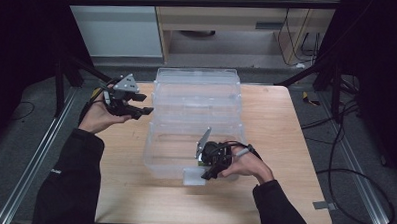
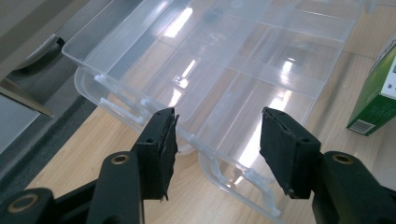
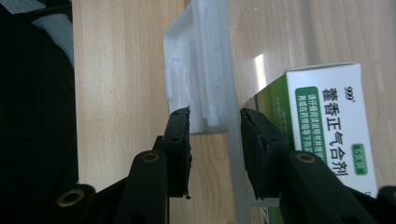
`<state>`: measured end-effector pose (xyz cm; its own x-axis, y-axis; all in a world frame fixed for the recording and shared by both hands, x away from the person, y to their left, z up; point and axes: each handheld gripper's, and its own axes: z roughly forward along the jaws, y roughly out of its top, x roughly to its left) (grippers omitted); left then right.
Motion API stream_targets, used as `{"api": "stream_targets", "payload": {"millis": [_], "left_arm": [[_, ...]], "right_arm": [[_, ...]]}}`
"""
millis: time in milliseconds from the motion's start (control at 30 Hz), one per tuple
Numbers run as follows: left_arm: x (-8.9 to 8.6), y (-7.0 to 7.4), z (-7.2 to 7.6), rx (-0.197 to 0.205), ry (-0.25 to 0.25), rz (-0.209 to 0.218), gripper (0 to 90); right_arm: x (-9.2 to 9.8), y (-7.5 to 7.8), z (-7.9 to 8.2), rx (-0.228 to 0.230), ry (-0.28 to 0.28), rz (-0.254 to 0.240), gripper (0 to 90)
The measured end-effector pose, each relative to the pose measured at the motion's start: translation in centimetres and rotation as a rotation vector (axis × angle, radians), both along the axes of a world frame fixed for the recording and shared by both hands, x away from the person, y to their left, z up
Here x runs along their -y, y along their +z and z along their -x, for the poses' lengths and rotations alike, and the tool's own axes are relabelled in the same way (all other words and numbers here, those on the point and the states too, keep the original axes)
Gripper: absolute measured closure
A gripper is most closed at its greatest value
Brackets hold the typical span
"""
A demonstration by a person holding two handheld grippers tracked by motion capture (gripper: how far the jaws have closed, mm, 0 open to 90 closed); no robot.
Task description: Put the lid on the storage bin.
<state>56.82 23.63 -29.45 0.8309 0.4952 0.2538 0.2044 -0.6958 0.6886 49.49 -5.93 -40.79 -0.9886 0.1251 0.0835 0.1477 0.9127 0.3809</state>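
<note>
Organizer box (image 1: 196, 112): clear rigid plastic, rectangular, divided compartments, lid open, centred on table (image 1: 285, 145).
Contents: green-white carton (image 3: 327, 130) near front wall.
Left gripper (image 2: 217, 135): jaws apart, empty, beside box.
Right gripper (image 3: 215, 135): jaws straddling front latch (image 3: 201, 79), grip uncertain.

The organiser box (image 2: 243, 60) is clear, glossy plastic that throws bright glare, with a milky, frosted latch (image 3: 198, 79). The table (image 1: 280, 145) is pale wood-grain, smooth and matt. The carton (image 3: 334, 121) is smooth printed cardboard, green and white. Each hand-held gripper (image 2: 217, 140) has matt black jaws with rough-edged, rubbery pads.
</note>
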Motion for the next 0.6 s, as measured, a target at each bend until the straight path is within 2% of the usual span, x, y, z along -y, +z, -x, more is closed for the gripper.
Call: {"api": "stream_targets", "payload": {"millis": [67, 100, 167, 200, 233, 267, 300, 333, 367, 600], "left_arm": [[0.3, 0.2, -0.2, -0.003, -0.007, -0.003, 45.8], [0.1, 1.7, -2.4, 0.186, -0.232, -0.196, 46.0], [0.3, 1.6, -2.4, 0.175, -0.204, -0.199, 46.6], [0.4, 1.6, -2.3, 0.181, -0.166, -0.192, 47.3], [0.5, 1.4, -2.1, 0.169, -0.13, -0.176, 47.6], [0.7, 1.9, -3.0, 0.185, -0.245, -0.228, 47.7], [0.7, 1.7, -2.7, 0.183, -0.167, -0.201, 47.8], [0.8, 1.5, -2.3, 0.163, -0.121, -0.168, 48.0], [0.9, 1.3, -2.1, 0.113, -0.101, -0.138, 48.2], [1.4, 1.4, -2.3, 0.085, -0.075, -0.136, 49.0]], "right_arm": [[0.0, 0.0, 0.0, 0.002, 0.002, 0.0, 64.1], [0.0, 0.0, 0.0, 0.0, 0.006, 0.001, 64.1], [0.0, 0.0, -0.1, -0.001, 0.005, 0.0, 64.1], [0.0, 0.0, -0.1, -0.003, 0.004, 0.0, 64.1], [0.0, 0.0, -0.1, -0.002, 0.003, 0.0, 64.1], [0.0, 0.0, 0.0, -0.001, 0.003, 0.001, 64.1], [0.0, 0.0, 0.0, 0.0, 0.002, 0.002, 64.1], [0.0, 0.0, 0.0, -0.001, 0.002, 0.002, 64.1], [0.0, 0.0, 0.0, -0.001, 0.002, 0.002, 64.1], [0.0, 0.0, -0.1, -0.002, 0.004, 0.002, 64.2]]}}
